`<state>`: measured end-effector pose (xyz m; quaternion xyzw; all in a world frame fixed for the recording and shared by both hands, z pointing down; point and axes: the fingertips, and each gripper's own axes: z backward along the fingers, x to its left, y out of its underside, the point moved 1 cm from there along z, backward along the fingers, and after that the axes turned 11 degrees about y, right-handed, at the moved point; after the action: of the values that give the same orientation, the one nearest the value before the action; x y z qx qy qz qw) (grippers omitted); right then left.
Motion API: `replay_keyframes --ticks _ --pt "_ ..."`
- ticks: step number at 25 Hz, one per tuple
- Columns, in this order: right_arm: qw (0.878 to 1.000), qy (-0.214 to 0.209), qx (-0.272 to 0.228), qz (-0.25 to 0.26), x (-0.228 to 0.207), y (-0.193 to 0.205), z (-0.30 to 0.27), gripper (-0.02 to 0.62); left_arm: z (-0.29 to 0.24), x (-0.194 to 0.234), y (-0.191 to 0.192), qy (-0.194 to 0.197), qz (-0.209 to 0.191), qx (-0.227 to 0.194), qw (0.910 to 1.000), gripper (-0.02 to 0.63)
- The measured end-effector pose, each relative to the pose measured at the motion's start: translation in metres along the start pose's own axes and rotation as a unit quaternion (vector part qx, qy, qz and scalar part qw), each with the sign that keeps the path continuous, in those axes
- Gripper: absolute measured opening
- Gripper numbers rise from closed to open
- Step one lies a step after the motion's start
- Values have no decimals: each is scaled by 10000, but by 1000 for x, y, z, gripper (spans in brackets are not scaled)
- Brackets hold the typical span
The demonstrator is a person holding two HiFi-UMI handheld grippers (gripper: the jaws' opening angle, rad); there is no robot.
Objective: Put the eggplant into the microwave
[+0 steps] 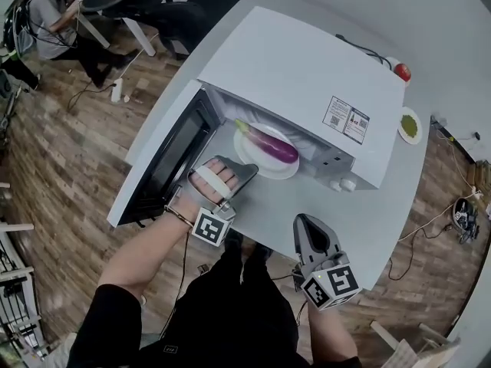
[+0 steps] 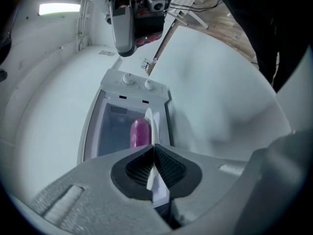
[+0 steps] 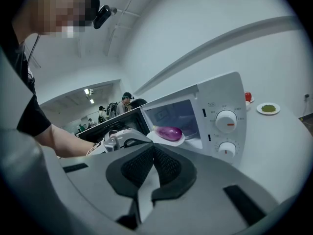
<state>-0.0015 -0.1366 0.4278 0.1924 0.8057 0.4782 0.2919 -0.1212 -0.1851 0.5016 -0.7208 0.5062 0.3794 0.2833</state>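
A purple eggplant (image 1: 268, 142) (image 2: 139, 132) (image 3: 169, 132) lies on a white plate (image 1: 265, 167) (image 3: 164, 140) in the mouth of the white microwave (image 1: 299, 60) (image 3: 220, 106). The microwave's door (image 1: 165, 159) hangs open to the left. My left gripper (image 1: 247, 172) (image 2: 154, 150) is shut on the plate's near rim (image 2: 155, 126), which shows edge-on between its pads. Nearer to me and to the right, my right gripper (image 1: 303, 221) (image 3: 154, 148) is shut with nothing in it, pointing at the microwave's front over the table (image 1: 268, 213).
A red tomato (image 1: 401, 72) and a small plate of something green (image 1: 409, 125) (image 3: 268, 108) sit on the table beyond the microwave. Its two control knobs (image 3: 226, 121) face me. A seated person (image 1: 54, 14) works at another desk, far left. Cables lie on the wooden floor.
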Motion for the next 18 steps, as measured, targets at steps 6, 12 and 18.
replay_keyframes --ticks 6,12,18 --pt "9996 -211 156 127 1 11 -23 15 -23 5 14 -50 92 89 9999 15" --pt "9992 -323 241 70 4 25 -37 14 -43 6 23 -124 177 126 9997 15" --pt "9988 -349 346 29 1 36 -42 14 -60 5 28 -155 219 149 9995 15"
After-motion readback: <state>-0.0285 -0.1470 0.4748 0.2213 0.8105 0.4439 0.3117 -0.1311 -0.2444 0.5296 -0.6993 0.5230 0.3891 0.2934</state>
